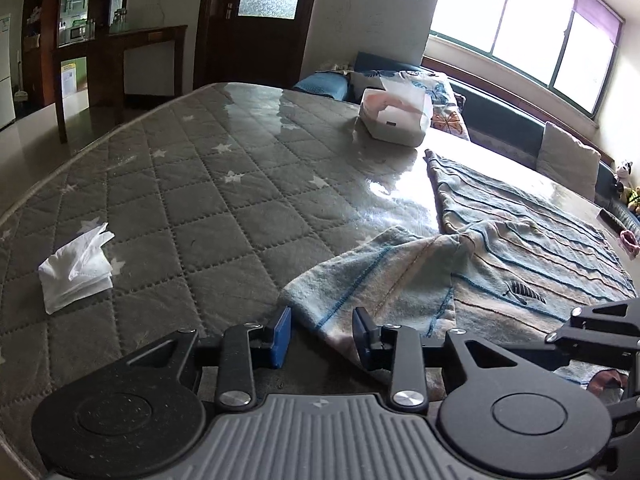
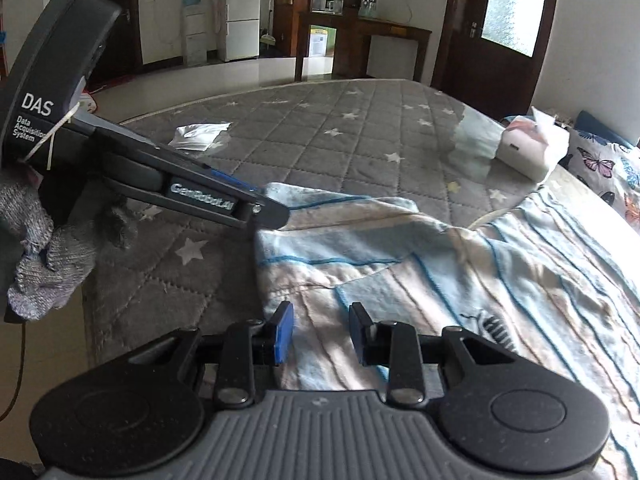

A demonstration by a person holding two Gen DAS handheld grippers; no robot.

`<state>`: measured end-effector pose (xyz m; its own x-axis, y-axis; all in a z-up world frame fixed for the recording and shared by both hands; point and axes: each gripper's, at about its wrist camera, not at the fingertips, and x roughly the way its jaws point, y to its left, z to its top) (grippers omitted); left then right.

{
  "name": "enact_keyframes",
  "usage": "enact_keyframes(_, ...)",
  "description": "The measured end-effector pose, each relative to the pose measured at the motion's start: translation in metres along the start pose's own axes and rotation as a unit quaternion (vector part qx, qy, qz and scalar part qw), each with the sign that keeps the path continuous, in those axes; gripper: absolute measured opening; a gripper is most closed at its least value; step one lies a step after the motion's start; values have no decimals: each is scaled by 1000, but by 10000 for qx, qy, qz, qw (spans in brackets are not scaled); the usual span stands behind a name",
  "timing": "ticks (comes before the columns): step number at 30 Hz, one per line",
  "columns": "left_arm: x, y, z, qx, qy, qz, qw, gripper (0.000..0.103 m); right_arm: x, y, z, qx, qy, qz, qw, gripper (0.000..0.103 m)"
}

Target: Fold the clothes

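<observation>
A striped blue-and-cream garment (image 1: pixel 520 240) lies spread on a grey quilted, star-printed desk (image 1: pixel 192 184), most of it ahead and to the right of the left tool (image 1: pixel 322 334), with one sleeve-like flap (image 1: pixel 372 276) folded back toward that tool. The left tool's blue pads stand narrow with the flap's near edge running between them; whether the pads already pinch the cloth cannot be told from either view. The right tool (image 2: pixel 321 330) hovers low over the garment's near hem, its pads likewise narrow, cloth beneath and between them but no clear pinch shown. In the right wrist view the left tool's body reaches in from the left, held by a grey-gloved hand (image 2: pixel 36 248), its tip at the flap's corner. The garment's long axis appears to run from the tools away toward the far right, its stripes crossing that axis, and the flap points back to the near left. Done well, the step in hand probably means catching a single layer at the flap's corner, taking the near hem with the other tool, and keeping both edges taut and level so the fold lands square along the stripes. A tissue box (image 1: pixel 394 116) sits well beyond the left tool, and a crumpled tissue (image 1: pixel 76 264) lies off to its left.
</observation>
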<state>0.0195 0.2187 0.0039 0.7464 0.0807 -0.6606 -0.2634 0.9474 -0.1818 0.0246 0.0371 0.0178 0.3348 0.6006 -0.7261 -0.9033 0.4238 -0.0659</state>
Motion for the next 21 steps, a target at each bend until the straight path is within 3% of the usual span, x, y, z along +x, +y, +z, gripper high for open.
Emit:
enact_keyframes(3, -1, 2, 2, -64, -30, -66, 10000, 6, 3, 3, 0, 6, -15, -19, 10000, 30)
enact_keyframes(10, -42, -19, 9, 382, -825, -641, 9938, 3, -4, 0, -1, 84, -30, -35, 10000, 30)
enact_keyframes(15, -62, -49, 7, 1064, -1131, -1273, 9796, 3, -31, -15, -13, 209, -58, -266, 9994, 30)
enact_keyframes(21, -61, -89, -9, 1985, -937, -1835, 9582, 3, -62, -39, -35, 486, -34, -669, 9966, 30)
